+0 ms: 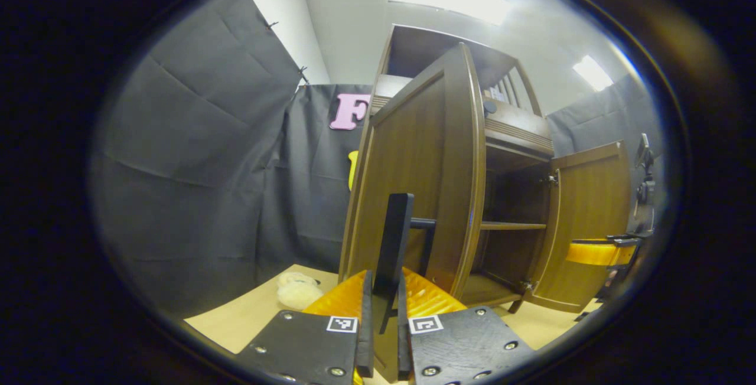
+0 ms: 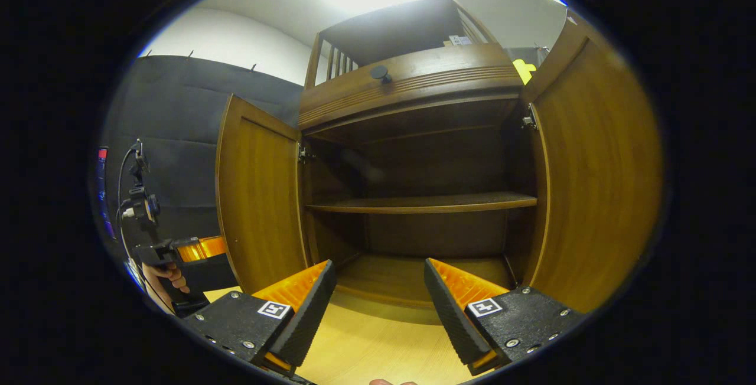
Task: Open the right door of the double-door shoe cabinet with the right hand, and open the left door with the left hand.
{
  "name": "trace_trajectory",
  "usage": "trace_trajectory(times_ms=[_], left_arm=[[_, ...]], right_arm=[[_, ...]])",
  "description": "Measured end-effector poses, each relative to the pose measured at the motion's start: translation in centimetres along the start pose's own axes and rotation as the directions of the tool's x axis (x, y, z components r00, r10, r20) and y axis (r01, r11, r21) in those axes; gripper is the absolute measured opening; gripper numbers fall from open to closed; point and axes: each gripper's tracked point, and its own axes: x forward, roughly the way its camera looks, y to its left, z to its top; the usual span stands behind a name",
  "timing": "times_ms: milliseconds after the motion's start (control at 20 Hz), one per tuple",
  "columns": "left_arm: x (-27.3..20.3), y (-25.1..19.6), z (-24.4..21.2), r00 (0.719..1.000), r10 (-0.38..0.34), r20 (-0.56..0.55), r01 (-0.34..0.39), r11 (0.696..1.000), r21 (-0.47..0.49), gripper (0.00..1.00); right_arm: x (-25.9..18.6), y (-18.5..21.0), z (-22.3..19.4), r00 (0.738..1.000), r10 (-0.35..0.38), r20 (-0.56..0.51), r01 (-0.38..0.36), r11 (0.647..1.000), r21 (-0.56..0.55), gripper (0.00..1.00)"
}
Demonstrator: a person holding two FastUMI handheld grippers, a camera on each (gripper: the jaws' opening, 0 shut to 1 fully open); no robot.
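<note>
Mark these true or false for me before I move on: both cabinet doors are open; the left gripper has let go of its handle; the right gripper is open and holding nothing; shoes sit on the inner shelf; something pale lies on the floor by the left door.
1. Both doors are open. True: the left door and right door stand swung out.
2. The left gripper has let go. False: it is shut on the handle.
3. The right gripper is open, holding nothing. True.
4. Shoes on the shelf. False: it is bare.
5. A pale object lies on the floor. True.
</note>
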Motion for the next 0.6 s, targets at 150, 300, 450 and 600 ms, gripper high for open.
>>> trace_trajectory(times_ms=[150, 300, 450, 600], left_arm=[[-0.5, 0.8, 1.2, 0.999, 0.028, 0.019, -0.029, 0.997, 0.067, 0.16], [-1.4, 1.2, 2.1, 0.997, 0.076, 0.034, -0.08, 0.992, 0.102, 0.16], [-1.6, 1.1, 3.3, 0.997, 0.067, 0.037, -0.072, 0.985, 0.155, 0.16], [-1.6, 1.9, 3.1, 0.999, 0.025, 0.038, -0.03, 0.989, 0.145, 0.16]], right_arm=[[0.4, 0.2, -0.5, 1.0, -0.016, -0.012, 0.016, 1.0, -0.026, 0.93], [0.7, 0.1, -0.4, 1.0, -0.024, -0.003, 0.024, 1.0, -0.019, 0.93], [1.4, -0.1, -0.7, 0.999, -0.029, -0.015, 0.029, 1.0, 0.0, 0.93], [1.8, -0.3, -1.0, 0.999, -0.039, -0.026, 0.038, 0.999, -0.013, 0.93]])
